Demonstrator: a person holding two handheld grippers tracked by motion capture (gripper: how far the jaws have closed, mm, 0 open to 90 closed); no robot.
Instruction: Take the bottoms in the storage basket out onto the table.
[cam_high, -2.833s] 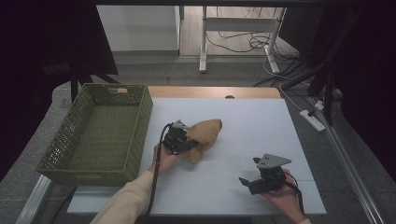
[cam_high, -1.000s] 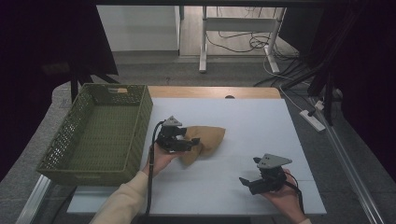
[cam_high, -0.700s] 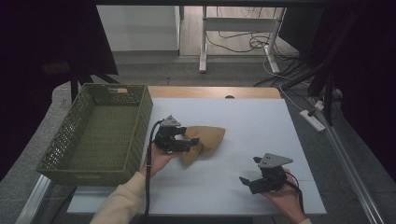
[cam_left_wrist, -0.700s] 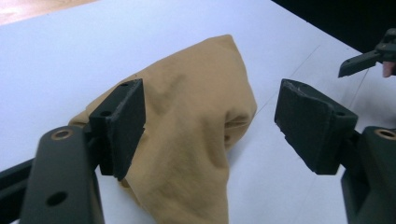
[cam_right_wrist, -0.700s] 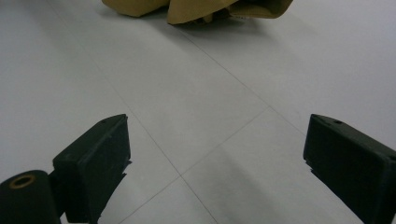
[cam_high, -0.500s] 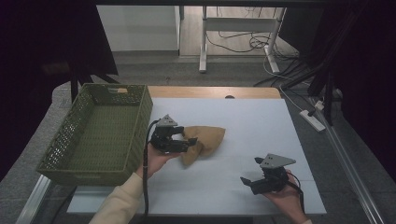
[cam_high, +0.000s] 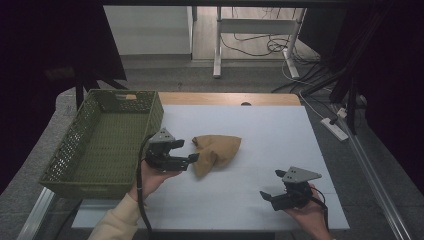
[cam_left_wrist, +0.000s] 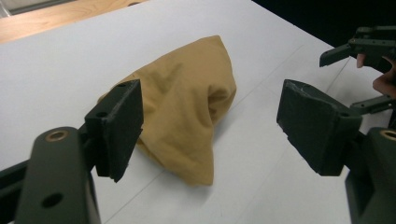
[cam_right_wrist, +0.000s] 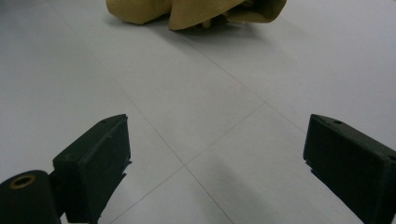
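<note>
A crumpled mustard-yellow cloth (cam_high: 216, 152) lies on the white table (cam_high: 270, 125), left of its middle. My left gripper (cam_high: 192, 159) hovers just left of the cloth, pointing at it. In the left gripper view the cloth (cam_left_wrist: 187, 112) lies on the table beyond the jaws of this gripper (cam_left_wrist: 210, 126), which stand open, and neither pad touches it. My right gripper (cam_high: 265, 197) rests low near the front right of the table, open and pointing left. In the right gripper view its jaws (cam_right_wrist: 215, 158) are wide apart over bare table, with the cloth (cam_right_wrist: 196, 11) far ahead.
A green mesh basket (cam_high: 70, 145) stands on the left side of the table, close behind my left hand. The right gripper (cam_left_wrist: 345, 79) shows far off in the left gripper view. Beyond the table's far wooden edge (cam_high: 225, 98) are floor cables and desk legs.
My left gripper has drawn back to the left from the cloth and risen a little. The cloth has settled flatter on the table. The right gripper has stayed put.
</note>
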